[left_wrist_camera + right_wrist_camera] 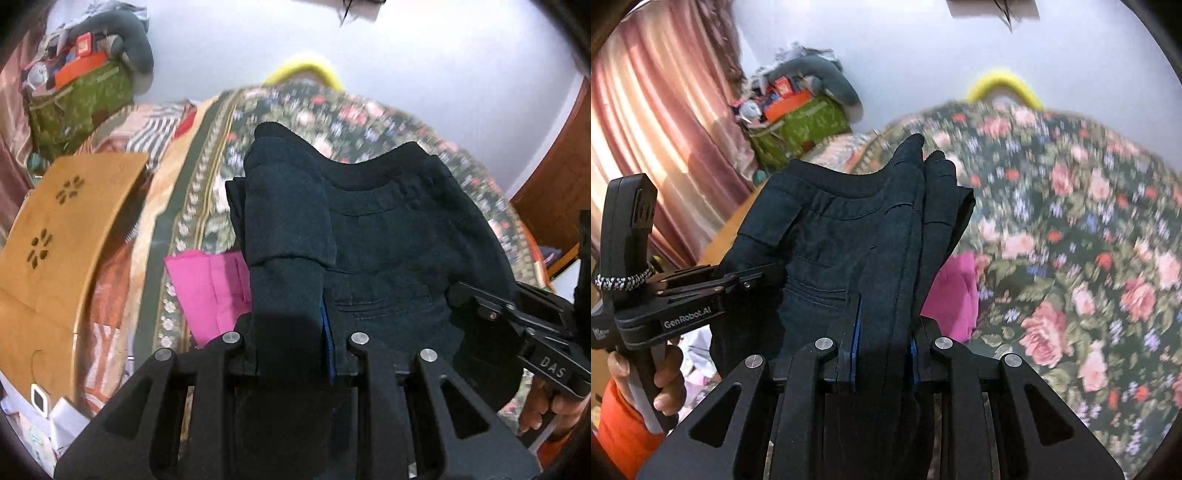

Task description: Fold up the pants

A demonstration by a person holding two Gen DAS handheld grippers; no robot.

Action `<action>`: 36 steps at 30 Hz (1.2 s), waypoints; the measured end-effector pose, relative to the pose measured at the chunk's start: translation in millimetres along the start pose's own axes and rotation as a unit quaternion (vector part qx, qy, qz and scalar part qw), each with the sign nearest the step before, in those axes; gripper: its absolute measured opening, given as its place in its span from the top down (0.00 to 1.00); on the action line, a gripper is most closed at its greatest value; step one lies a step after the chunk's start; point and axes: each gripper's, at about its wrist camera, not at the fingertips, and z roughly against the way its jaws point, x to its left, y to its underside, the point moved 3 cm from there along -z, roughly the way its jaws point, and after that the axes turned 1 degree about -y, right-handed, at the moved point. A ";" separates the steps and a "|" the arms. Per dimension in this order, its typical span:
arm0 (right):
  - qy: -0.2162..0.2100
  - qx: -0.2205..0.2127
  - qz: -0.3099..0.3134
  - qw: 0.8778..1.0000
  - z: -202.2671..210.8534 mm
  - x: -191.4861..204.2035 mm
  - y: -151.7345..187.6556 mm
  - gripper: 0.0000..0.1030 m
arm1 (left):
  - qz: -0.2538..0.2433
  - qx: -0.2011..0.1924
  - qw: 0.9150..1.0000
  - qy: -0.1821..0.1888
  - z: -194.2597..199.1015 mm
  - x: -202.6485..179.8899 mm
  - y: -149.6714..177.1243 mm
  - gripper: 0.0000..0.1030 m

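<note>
Holding the pants (388, 236) clamped in both the left claw (291, 354) and right claw (882, 343), we judge them soft, floppy, best gripped by bunched edges.

a bed with a floral bedspread (1071, 229); a pink cloth (207, 291) lies on it.

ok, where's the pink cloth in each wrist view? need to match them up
Left wrist view: pink cloth lies lower left of centre on the floral bedspread, partly hidden behind the dark pants held by the left gripper.
Right wrist view: pink cloth shows right of centre, peeking from behind the pants in the right gripper.
Shared landmark: the yellow curved object at the bed's far edge.
</note>
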 end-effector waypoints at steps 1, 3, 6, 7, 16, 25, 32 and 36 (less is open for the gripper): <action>0.004 0.010 -0.002 1.000 -8.2 -4.5 3.7 0.83 | -0.002 0.006 1.000 -0.003 -10.2 0.4 1.9 0.78; 0.000 0.037 0.004 0.999 -20.3 -9.1 10.2 0.82 | 0.002 0.024 1.000 -0.006 -32.7 2.1 8.3 0.77; 0.008 0.063 0.001 0.998 -33.3 -19.7 19.1 0.80 | 0.008 0.043 0.999 -0.014 -58.5 5.3 19.1 0.75; 0.006 0.071 -0.007 0.997 -35.0 -24.4 21.5 0.80 | 0.010 0.051 0.998 -0.021 -66.6 6.7 23.2 0.70; 0.024 0.054 0.009 0.998 13.4 -20.4 28.4 0.74 | -0.005 0.055 0.997 -0.060 -35.2 4.6 39.3 0.61; 0.032 -0.078 0.068 0.994 154.3 27.3 17.0 0.74 | -0.044 -0.043 0.996 -0.072 101.1 -30.6 41.6 0.61; 0.010 -0.198 0.111 0.974 275.5 88.8 40.4 0.74 | -0.059 -0.189 0.979 -0.054 260.8 -75.8 64.2 0.61; -0.003 -0.247 0.126 0.961 328.4 117.7 63.6 0.74 | -0.067 -0.265 0.961 -0.040 342.4 -104.7 97.8 0.61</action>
